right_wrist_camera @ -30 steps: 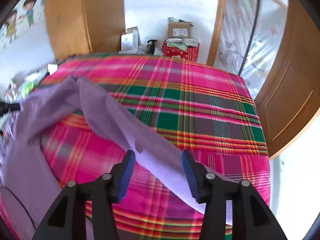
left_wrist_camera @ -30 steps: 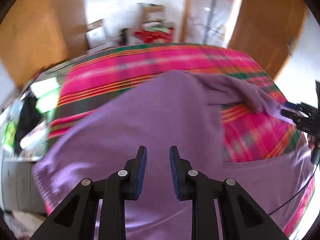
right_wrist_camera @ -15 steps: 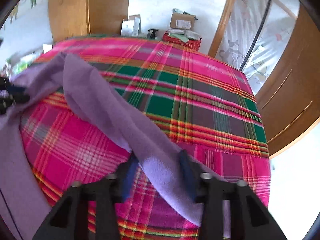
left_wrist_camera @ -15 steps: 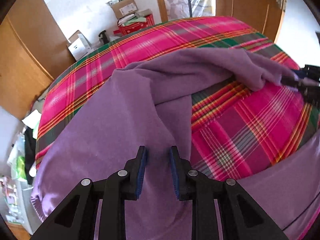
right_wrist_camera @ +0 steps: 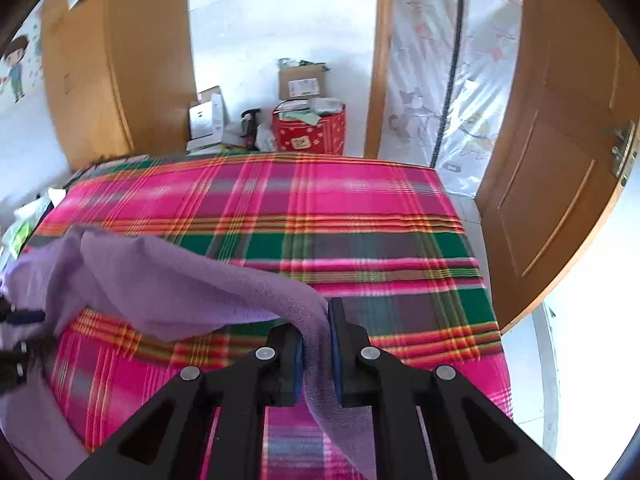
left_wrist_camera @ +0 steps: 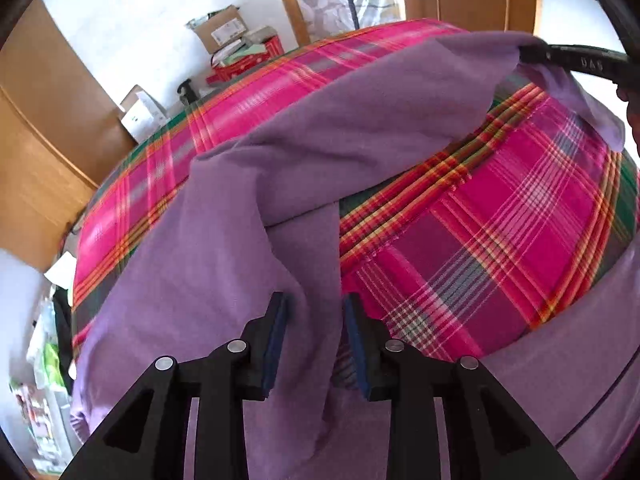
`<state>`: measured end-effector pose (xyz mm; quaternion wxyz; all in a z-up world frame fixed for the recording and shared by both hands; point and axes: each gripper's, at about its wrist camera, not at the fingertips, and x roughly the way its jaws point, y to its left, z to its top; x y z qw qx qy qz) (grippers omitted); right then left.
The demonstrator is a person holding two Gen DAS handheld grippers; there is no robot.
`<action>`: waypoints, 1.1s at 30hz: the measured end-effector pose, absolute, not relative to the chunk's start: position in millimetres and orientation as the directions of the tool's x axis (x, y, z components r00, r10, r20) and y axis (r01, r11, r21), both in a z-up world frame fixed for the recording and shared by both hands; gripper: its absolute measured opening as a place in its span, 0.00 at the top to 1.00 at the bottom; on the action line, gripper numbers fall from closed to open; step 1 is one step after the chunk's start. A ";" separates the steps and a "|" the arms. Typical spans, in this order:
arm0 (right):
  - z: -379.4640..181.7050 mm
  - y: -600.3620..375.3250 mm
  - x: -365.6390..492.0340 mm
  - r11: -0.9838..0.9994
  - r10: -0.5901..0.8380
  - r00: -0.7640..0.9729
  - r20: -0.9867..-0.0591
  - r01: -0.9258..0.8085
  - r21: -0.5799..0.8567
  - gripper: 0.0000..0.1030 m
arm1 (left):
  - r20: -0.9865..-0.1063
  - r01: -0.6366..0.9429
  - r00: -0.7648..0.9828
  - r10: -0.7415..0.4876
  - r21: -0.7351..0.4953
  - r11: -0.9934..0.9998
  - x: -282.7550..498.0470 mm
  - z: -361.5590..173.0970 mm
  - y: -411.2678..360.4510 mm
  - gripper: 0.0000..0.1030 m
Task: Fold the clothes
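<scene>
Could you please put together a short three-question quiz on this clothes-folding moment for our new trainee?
1. True or false: the right gripper is shut on the purple garment.
2. What lies under the garment? A) a bare wooden table B) a plaid blanket C) a white sheet
3. Fill in: in the left wrist view, a fold of the garment hangs between the pads of the left gripper, whose jaws are ____.

Key
1. True: the cloth is pinched between its pads.
2. B: a pink, green and orange plaid.
3. Open: a gap shows at each side of the fold.
</scene>
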<state>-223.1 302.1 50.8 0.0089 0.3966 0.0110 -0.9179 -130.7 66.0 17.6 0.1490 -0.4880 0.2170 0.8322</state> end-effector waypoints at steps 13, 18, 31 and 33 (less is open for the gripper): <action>45.8 320.2 -248.1 -0.996 0.022 -0.680 -0.733 -0.077 0.041 0.89 | -0.857 -0.468 -0.514 0.031 0.250 -0.848 -127.7 17.0 74.8 0.62; 40.3 321.0 -248.7 -0.995 0.026 -0.675 -0.738 -0.088 0.046 0.89 | -0.860 -0.466 -0.507 0.052 0.222 -0.857 -129.1 18.4 68.2 0.68; 42.3 324.5 -252.0 -0.993 0.049 -0.682 -0.730 -0.112 0.038 0.89 | -0.862 -0.522 -0.462 0.206 0.077 -0.849 -104.7 45.2 26.7 0.98; 43.3 326.4 -253.0 -0.993 0.057 -0.679 -0.732 -0.117 0.031 0.89 | -0.861 -0.537 -0.446 0.245 0.039 -0.843 -105.6 49.6 18.5 0.98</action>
